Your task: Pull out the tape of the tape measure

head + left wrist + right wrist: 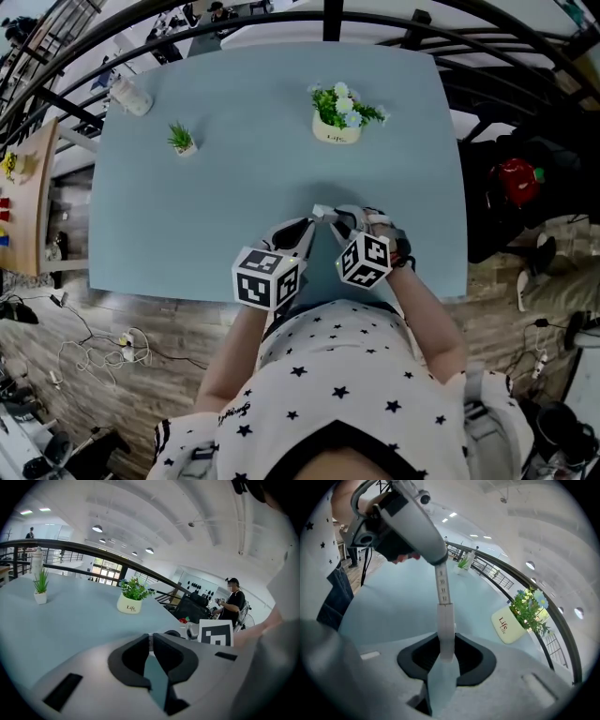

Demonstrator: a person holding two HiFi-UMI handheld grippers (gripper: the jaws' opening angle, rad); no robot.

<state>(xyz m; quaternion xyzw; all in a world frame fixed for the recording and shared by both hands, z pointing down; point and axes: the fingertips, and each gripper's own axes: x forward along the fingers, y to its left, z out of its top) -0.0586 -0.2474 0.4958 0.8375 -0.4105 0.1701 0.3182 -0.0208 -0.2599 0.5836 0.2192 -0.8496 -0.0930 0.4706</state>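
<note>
Both grippers meet over the front part of the blue-grey table (187, 216). My right gripper (446, 651) is shut on the narrow white tape measure case (446, 625), which stands upright between its pads. A short stretch of white numbered tape (442, 585) runs from the case up to my left gripper (436, 562). In the left gripper view, my left gripper (150, 641) is shut on the thin tape end, and the right gripper's marker cube (216, 632) shows just beyond. From the head view, the left gripper (314, 217) and right gripper (339, 217) tips nearly touch around the small white tape measure (324, 212).
A cream pot of flowers (336, 127) stands at the back middle of the table. A tiny potted green plant (182, 141) and a pale bottle (131, 97) stand at the back left. A dark railing runs behind the table. A person (232, 603) stands far off to the right.
</note>
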